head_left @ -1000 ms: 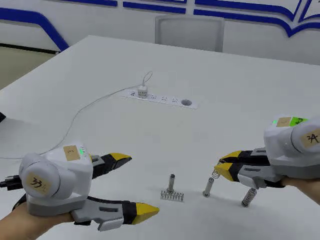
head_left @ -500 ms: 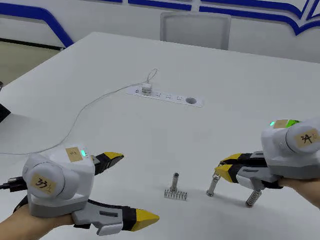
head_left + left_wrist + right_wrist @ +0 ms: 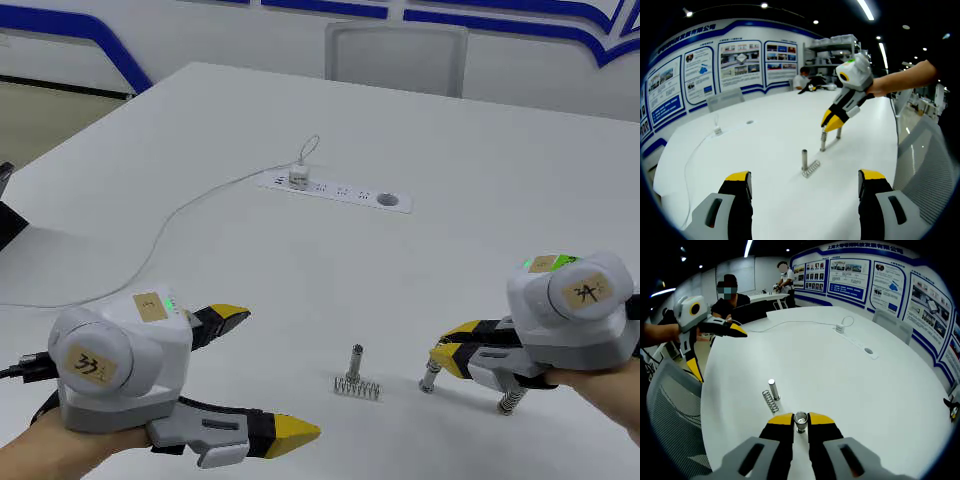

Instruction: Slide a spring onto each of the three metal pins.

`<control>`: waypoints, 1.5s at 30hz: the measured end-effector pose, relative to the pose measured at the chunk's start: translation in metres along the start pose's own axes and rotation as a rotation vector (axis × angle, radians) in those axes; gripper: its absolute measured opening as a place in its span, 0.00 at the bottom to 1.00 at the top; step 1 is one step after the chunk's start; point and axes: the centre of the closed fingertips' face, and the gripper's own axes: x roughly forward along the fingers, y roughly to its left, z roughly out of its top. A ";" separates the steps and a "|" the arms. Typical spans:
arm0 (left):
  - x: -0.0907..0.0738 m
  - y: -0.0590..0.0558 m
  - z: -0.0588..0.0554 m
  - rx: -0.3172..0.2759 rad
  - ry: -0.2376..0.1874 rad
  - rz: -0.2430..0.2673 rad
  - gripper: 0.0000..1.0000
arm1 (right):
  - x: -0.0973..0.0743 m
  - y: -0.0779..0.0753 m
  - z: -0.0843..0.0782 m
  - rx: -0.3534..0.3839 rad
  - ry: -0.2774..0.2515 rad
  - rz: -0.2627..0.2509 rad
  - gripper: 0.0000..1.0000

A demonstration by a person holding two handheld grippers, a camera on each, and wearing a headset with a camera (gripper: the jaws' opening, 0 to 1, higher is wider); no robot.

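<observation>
We see the right gripper (image 3: 447, 357) with its fingers (image 3: 782, 421) closed on a spring (image 3: 800, 421) at the top of a metal pin (image 3: 429, 378). The pin stands toward the near edge of the white surface (image 3: 400, 270) and leans a little in the head view. Just right of it, under the gripper's body, a second pin (image 3: 511, 400) wears a spring of its own. To the left, apart from the right fingers, the middle pin (image 3: 354, 361) stands bare. A loose spring (image 3: 357, 388) lies flat at its foot; we cannot tell whether they touch. Our left gripper (image 3: 262, 372) hovers well left of the pins, its fingers (image 3: 293, 430) spread wide and holding nothing. A power strip (image 3: 335, 190) lies farther toward the far edge.

Compared with a second ago, the right fingers sit lower on the pin, so less bare shaft shows beneath them. The loose spring, the middle pin and the left gripper are where they were.
</observation>
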 end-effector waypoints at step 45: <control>-0.005 0.000 -0.001 -0.023 -0.007 0.005 0.89 | 0.005 0.006 -0.010 -0.056 0.015 -0.014 0.19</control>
